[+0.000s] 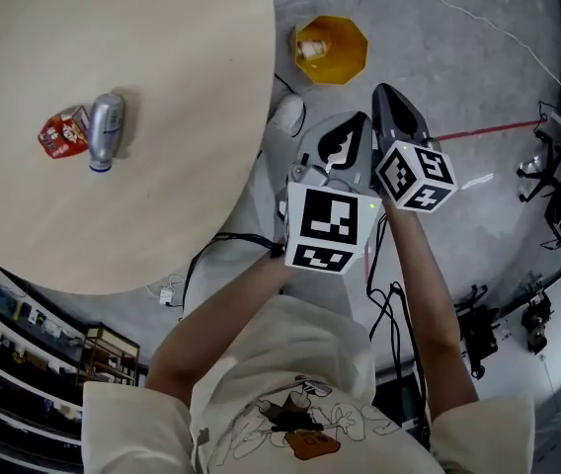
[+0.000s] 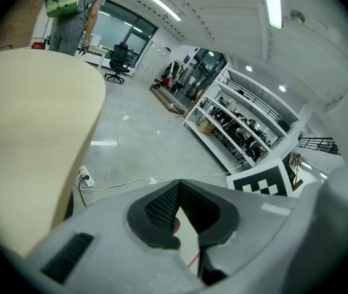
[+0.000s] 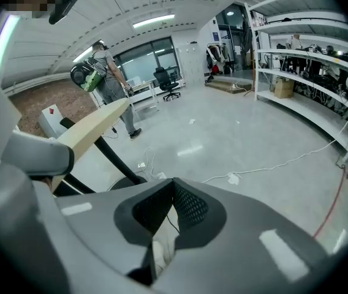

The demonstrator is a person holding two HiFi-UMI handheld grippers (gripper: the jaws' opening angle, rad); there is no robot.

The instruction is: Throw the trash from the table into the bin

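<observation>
Grey polished floor (image 1: 478, 57) of a wide workshop, with metal shelves (image 2: 235, 127) along one wall under strip lights. Across the upper left of the head view, a round pale wooden table (image 1: 142, 196). At the bottom of that view, a cream printed shirt (image 1: 290, 383) and two bare forearms (image 1: 429, 294) reaching out over the floor, clear of the table's edge. Far off in the right gripper view, a standing figure (image 3: 109, 72) with a green backpack. At the end of the nearer arm, the left gripper (image 1: 358, 126) behind its black-and-white marker cube (image 1: 328, 227), jaws closed tip to tip with nothing between them. Just beside it, the right gripper (image 1: 387, 97), likewise clamped shut and empty, tips aimed toward the bin. Both held above bare floor, well apart from the trash. On the floor just past the gripper tips and near the table's rim, an angular yellow bin (image 1: 355, 38) with something pale inside, too small to name. On the left part of the table, a silver can (image 1: 105, 129), apparently lying on its side, and a crushed red carton (image 1: 61, 134) right against it. Trailing under the table's edge, black cables (image 1: 211, 250); off to the right, a thin red line (image 1: 488, 126) on the floor.
</observation>
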